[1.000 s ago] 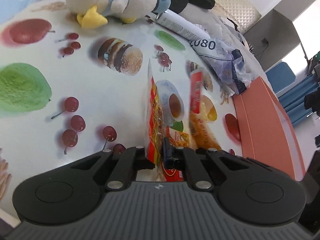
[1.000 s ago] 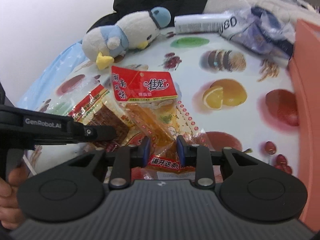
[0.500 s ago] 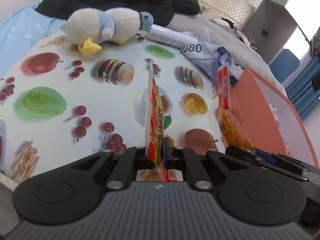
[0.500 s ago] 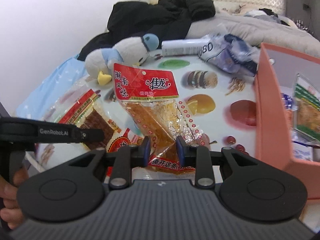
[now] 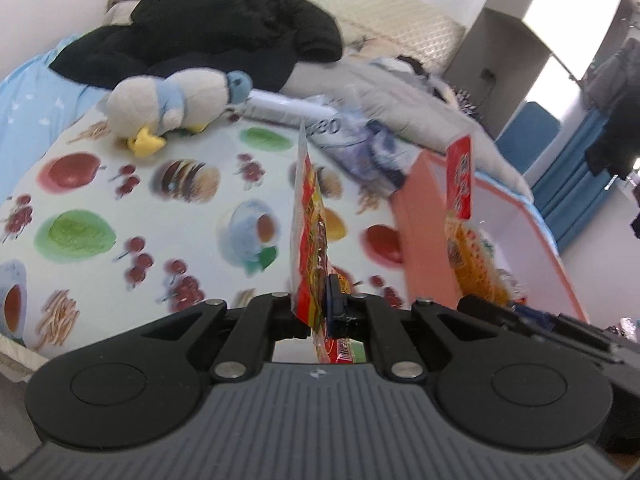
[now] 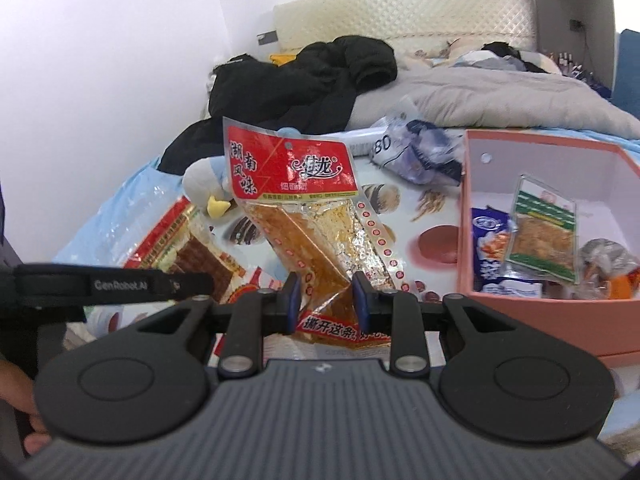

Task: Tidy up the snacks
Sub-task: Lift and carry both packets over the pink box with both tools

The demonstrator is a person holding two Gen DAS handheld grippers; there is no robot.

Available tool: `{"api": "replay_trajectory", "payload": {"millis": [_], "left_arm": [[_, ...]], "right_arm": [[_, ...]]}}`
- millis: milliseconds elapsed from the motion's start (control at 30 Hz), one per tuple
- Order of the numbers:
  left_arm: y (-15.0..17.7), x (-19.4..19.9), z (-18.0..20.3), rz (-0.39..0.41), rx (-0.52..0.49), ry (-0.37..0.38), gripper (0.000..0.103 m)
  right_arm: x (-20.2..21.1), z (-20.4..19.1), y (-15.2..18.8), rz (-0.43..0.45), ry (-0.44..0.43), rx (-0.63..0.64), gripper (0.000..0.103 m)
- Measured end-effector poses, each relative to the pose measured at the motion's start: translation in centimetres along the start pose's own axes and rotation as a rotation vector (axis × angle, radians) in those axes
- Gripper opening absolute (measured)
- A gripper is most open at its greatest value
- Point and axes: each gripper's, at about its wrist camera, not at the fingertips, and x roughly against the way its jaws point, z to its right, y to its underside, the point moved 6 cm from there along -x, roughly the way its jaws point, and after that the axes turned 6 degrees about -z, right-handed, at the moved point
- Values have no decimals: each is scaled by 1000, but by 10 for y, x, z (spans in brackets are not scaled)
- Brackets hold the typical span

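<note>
In the left wrist view my left gripper point(image 5: 322, 312) is shut on the lower edge of a red-and-yellow snack packet point(image 5: 308, 240), which stands edge-on above the fruit-print tablecloth point(image 5: 120, 200). My right gripper point(image 6: 326, 304) is shut on a red-topped packet of orange strips point(image 6: 304, 200), held upright in the air left of the salmon-pink box point(image 6: 466, 220). That packet point(image 5: 460, 184) also shows in the left wrist view, in front of the box point(image 5: 424, 232). The right wrist view catches one of the left gripper's black fingers point(image 6: 120, 284) with its red-and-brown packet point(image 6: 192, 248).
Inside the box lie several snacks, among them a blue packet point(image 6: 488, 240) and a green-edged packet point(image 6: 544, 232). A plush penguin point(image 5: 176, 104), a black jacket point(image 5: 208, 40) and a crumpled plastic bag point(image 5: 360, 140) sit at the cloth's far side. A person's hand point(image 6: 16, 384) holds the left tool.
Both grippers have risen off the cloth with their packets and moved toward the pink box. The box's inside has come into the right wrist view.
</note>
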Motion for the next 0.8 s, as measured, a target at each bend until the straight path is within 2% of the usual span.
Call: {"api": "replay_trajectory", "payload": {"millis": [300,800], "left_arm": [[-10,16,53,33,-85,70,7],[10,-23,168,-51,-237,249,7]], "right_arm": [[38,24,4,48,57,-21,30],[86,102,24,77,208,-152,30]]}}
